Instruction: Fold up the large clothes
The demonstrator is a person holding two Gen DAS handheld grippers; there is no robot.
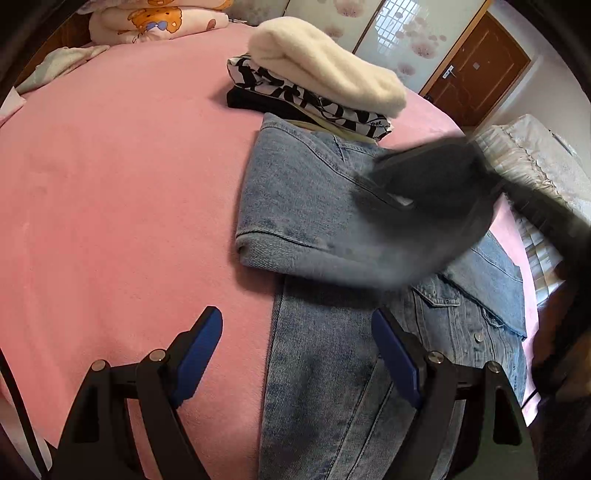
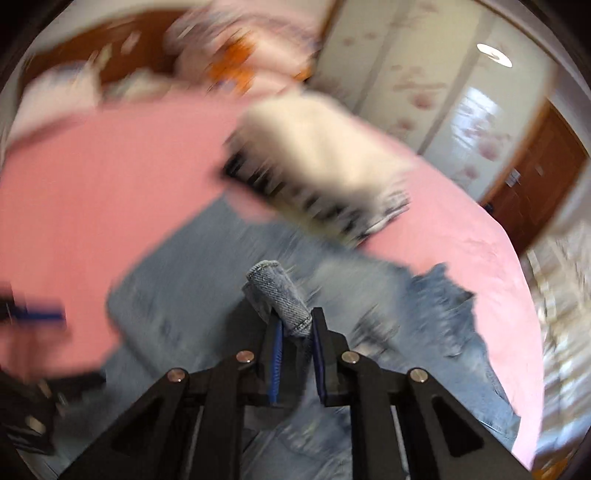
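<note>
A light blue denim jacket (image 1: 317, 206) lies partly folded on the pink bed (image 1: 122, 184). My left gripper (image 1: 297, 354) is open and empty, low over the jacket's near left edge. My right gripper (image 2: 297, 332) is shut on a bunched fold of the denim jacket (image 2: 280, 295) and holds it above the rest of the jacket (image 2: 177, 280). In the left wrist view the right gripper (image 1: 432, 206) shows as a dark blur over the jacket's middle. The right wrist view is strongly blurred.
A stack of folded clothes (image 1: 321, 85), cream on top of black-and-white and black, sits just beyond the jacket; it also shows in the right wrist view (image 2: 317, 162). Pink bedding (image 1: 155, 22) lies at the headboard. A lace-covered unit (image 1: 535, 162) stands right of the bed, and a brown door (image 1: 480, 66) is behind.
</note>
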